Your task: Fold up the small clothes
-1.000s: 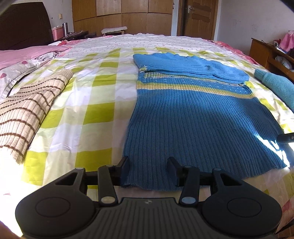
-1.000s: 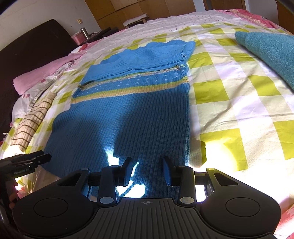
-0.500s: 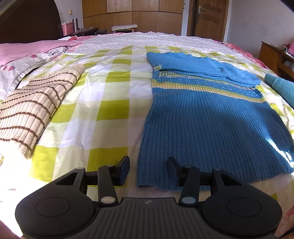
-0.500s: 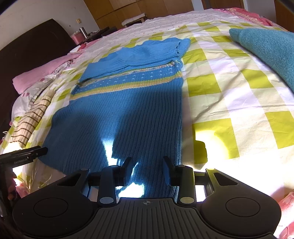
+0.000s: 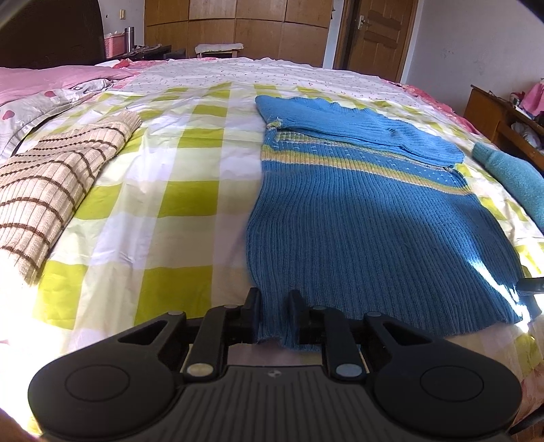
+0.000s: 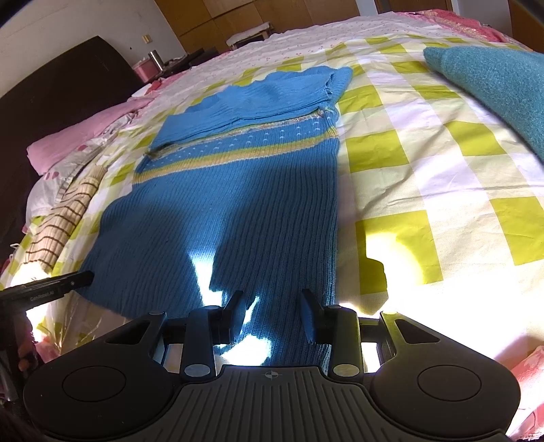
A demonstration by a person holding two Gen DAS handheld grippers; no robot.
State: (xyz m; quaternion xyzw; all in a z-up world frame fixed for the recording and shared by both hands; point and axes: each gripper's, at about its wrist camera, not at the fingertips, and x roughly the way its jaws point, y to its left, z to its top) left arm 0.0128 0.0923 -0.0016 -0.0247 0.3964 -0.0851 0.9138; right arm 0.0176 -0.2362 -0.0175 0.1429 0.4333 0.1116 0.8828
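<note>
Closing my left claw (image 5: 274,302) on the sweater (image 5: 367,217) hem: the near left corner of the knit sits between the fingers (image 5: 253,307), and both pads look to be against the fabric already. My right claw (image 6: 272,306) sits over the near right corner of the same hem, jaws apart, knit lying between and under them, no squeeze visible. Glare on that corner washes out part of the edge, so I can't tell exactly where the hem ends there. From the right camera, the left claw's tip (image 6: 54,284) pokes in at the far-left hem corner; from the left camera, a dark tip of the right claw (image 5: 532,285) shows at the right edge. Sweater lies flat on the check sheet (image 5: 190,204), hem toward me, ribbed blue body, then a yellow stripe band, then the top part folded down across the chest. Left of it, well apart, a folded beige striped knit (image 5: 51,183). Right of it, apart, a teal garment (image 6: 493,85). Further back: pink bedding (image 5: 51,76) at far left, a dark headboard (image 5: 51,34), wood wardrobe (image 5: 238,30) and door (image 5: 377,34) behind the bed.
</note>
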